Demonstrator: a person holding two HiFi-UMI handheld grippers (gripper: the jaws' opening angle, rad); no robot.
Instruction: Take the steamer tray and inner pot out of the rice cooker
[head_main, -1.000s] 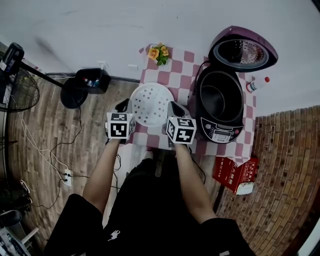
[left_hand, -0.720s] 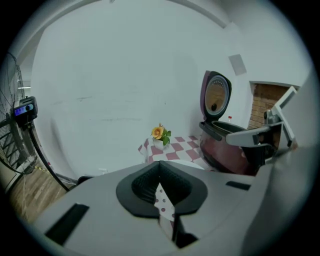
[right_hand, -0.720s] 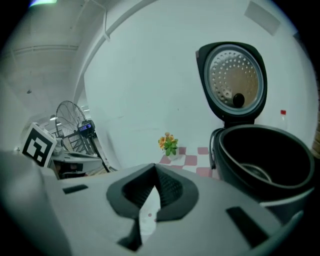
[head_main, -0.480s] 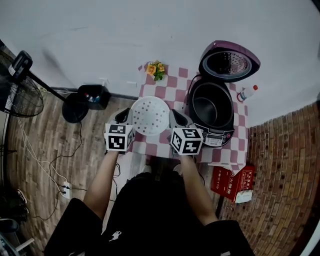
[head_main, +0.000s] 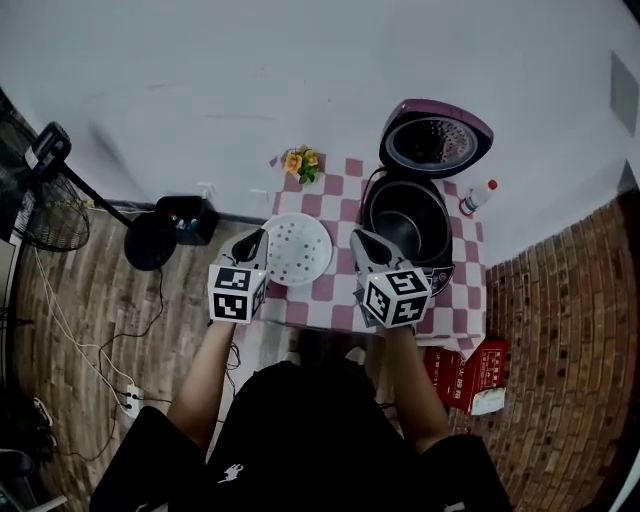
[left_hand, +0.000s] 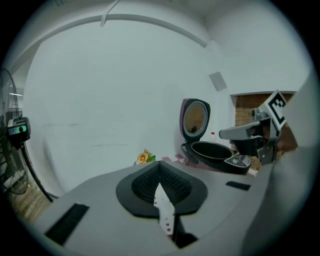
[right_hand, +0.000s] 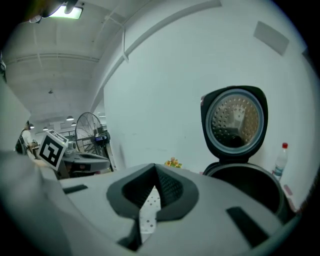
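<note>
The white perforated steamer tray lies on the checked table, left of the rice cooker. The cooker's purple lid stands open, and the dark inner pot sits inside. My left gripper hangs shut above the tray's left edge, holding nothing. My right gripper is shut too and empty, between the tray and the cooker. In each gripper view, a strip of the tray shows through the slit under the shut jaws. The pot shows to the right.
A small bunch of flowers stands at the table's back left, and a white bottle right of the cooker. A red box lies on the brick floor at the right. A fan and a black case stand at the left.
Both grippers have risen away from the tray, still shut, and the right one has drifted towards the cooker. The tray stays on the table. The head view has pulled back.
</note>
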